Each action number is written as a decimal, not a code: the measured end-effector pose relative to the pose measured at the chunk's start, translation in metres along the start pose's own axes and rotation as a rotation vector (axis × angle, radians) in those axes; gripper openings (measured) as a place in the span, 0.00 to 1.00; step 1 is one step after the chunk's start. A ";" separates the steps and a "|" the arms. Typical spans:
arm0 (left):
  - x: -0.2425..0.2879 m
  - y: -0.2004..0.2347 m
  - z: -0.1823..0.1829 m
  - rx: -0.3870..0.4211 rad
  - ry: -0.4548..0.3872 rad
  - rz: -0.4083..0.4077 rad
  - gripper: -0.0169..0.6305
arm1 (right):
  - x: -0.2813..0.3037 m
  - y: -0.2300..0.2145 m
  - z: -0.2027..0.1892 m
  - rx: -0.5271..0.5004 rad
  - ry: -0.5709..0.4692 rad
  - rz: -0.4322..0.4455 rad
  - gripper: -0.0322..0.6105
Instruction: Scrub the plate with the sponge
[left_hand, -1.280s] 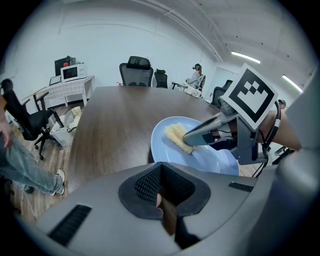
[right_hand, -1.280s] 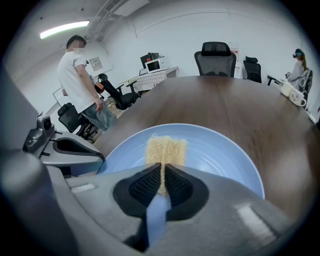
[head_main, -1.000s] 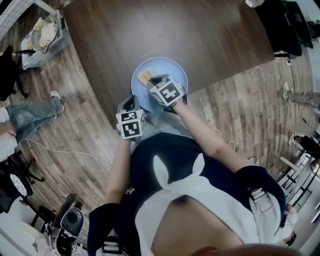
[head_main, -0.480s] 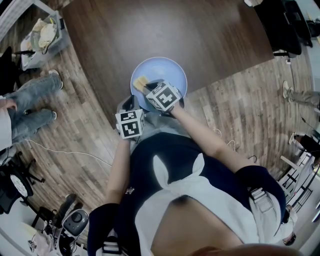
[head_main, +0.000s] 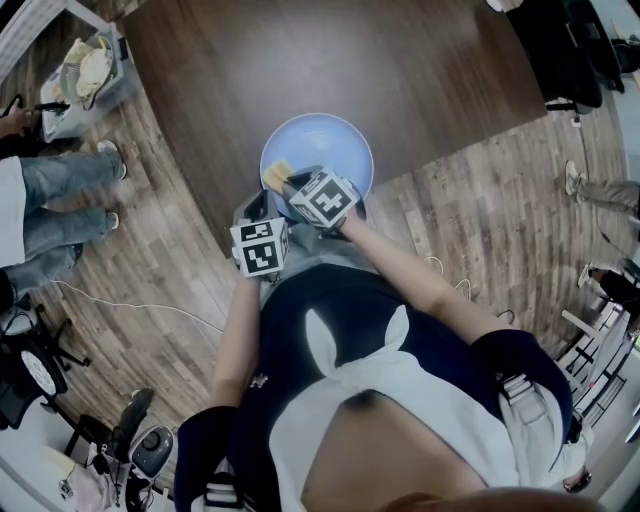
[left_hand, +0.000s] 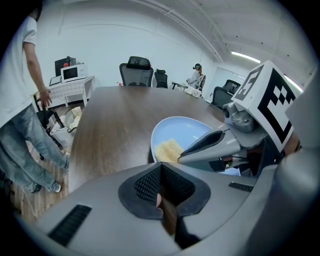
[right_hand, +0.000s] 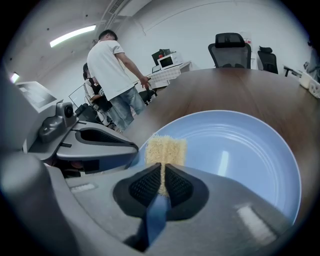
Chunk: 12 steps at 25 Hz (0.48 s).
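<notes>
A light blue plate (head_main: 330, 140) sits on the dark wooden table (head_main: 300, 60) near its front edge. My right gripper (head_main: 287, 181) is shut on a yellow sponge (head_main: 275, 174) and presses it on the plate's near-left part. In the right gripper view the sponge (right_hand: 166, 149) sticks out past the shut right gripper (right_hand: 163, 176) onto the plate (right_hand: 240, 150). My left gripper (head_main: 256, 208) is by the plate's near-left rim. In its own view the left gripper (left_hand: 161, 175) looks shut with only dark table showing in the slit. The plate (left_hand: 187, 131) and sponge (left_hand: 167, 150) lie just beyond.
A person's legs in jeans (head_main: 50, 195) stand on the wood floor at left, by a bin of items (head_main: 85, 70). The same person (right_hand: 116, 75) stands near a side table. Office chairs (left_hand: 136, 75) line the table's far end.
My right gripper has slid the sponge from the plate's upper left toward its near-left rim. The left gripper has stayed put. The person at left has walked nearer.
</notes>
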<state>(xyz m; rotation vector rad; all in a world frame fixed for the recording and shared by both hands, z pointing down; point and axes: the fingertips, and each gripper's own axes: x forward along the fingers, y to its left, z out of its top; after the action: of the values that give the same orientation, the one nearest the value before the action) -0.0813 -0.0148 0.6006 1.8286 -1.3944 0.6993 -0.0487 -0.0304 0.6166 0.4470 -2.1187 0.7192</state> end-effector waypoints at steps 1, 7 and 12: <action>0.000 0.000 0.000 0.000 0.000 0.000 0.03 | 0.000 0.000 -0.001 0.004 0.004 0.006 0.09; 0.000 -0.001 -0.001 0.006 0.000 0.001 0.03 | -0.002 0.012 -0.009 -0.001 0.028 0.057 0.08; -0.002 -0.003 0.000 0.007 0.001 -0.001 0.03 | -0.004 0.019 -0.016 -0.001 0.030 0.080 0.09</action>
<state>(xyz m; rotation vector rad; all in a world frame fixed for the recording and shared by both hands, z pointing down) -0.0790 -0.0129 0.5985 1.8340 -1.3924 0.7054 -0.0476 -0.0054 0.6147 0.3499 -2.1181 0.7660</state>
